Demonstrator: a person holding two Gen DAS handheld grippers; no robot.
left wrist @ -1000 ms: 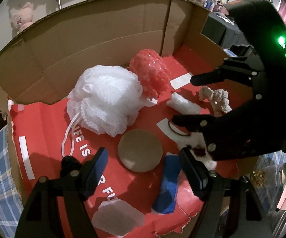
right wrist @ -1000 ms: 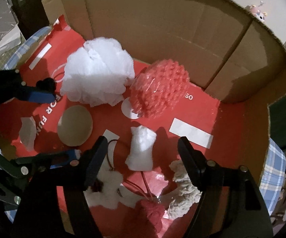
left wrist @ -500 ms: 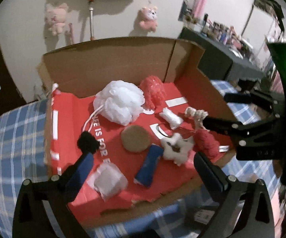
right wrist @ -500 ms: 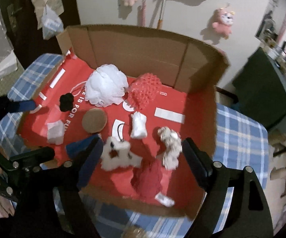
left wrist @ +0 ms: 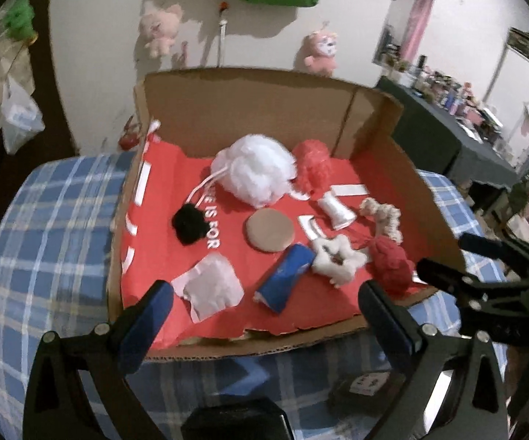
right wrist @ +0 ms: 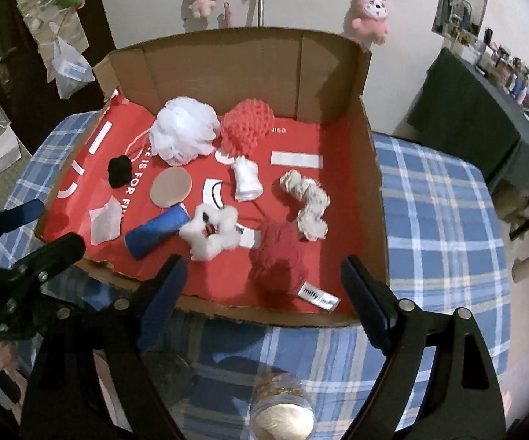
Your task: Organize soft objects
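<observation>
I've pulled both grippers back off the red-lined cardboard box (right wrist: 370, 168); left gripper (left wrist: 264, 315) and right gripper (right wrist: 264, 286) hang wide open, empty. Fluffy red yarn ball (right wrist: 277, 260) sits dead ahead of my right, nearest; blue cloth roll (left wrist: 285, 275) points lengthwise toward my left.

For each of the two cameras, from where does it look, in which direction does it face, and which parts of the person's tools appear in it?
Left wrist: on the left gripper, above the near edge of the cardboard box, facing its back wall; open fingers below, right gripper at right.
Right wrist: on the right gripper, same direction, further right; left gripper at left.
Shared: white loofah, blue roll, red yarn ball.
</observation>
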